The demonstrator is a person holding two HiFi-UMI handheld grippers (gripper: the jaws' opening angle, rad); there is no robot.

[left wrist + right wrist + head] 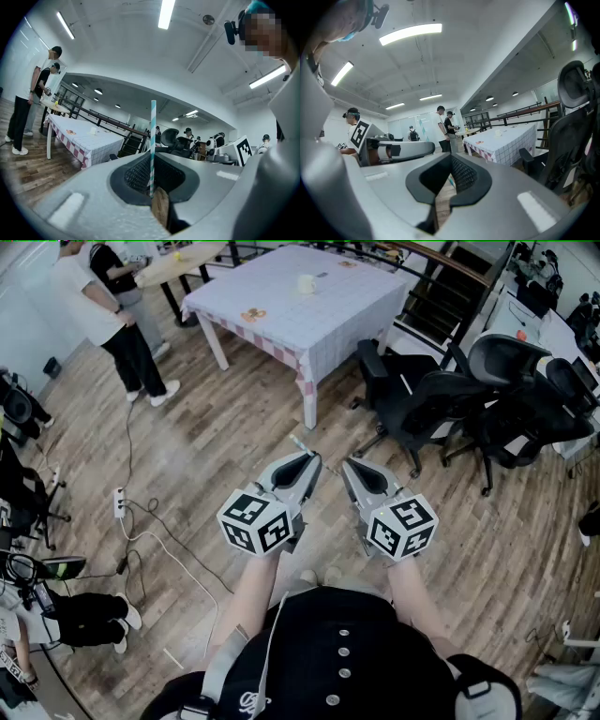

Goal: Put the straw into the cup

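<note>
A teal-and-white striped straw (153,140) stands upright between the jaws of my left gripper (151,187), which is shut on its lower end. In the head view the straw's tip (297,441) pokes out ahead of the left gripper (306,465). The white cup (307,283) stands on a table with a white checked cloth (319,324), well ahead of both grippers across the wooden floor. It also shows as a small cup (93,131) in the left gripper view and as a cup (498,132) in the right gripper view. My right gripper (350,470) is beside the left, shut and empty.
Black office chairs (441,399) crowd the floor right of the table. Cables and a power strip (119,503) lie on the floor at left. Two people (103,306) stand by a wooden table (178,263) at the far left. A railing (450,268) runs behind the table.
</note>
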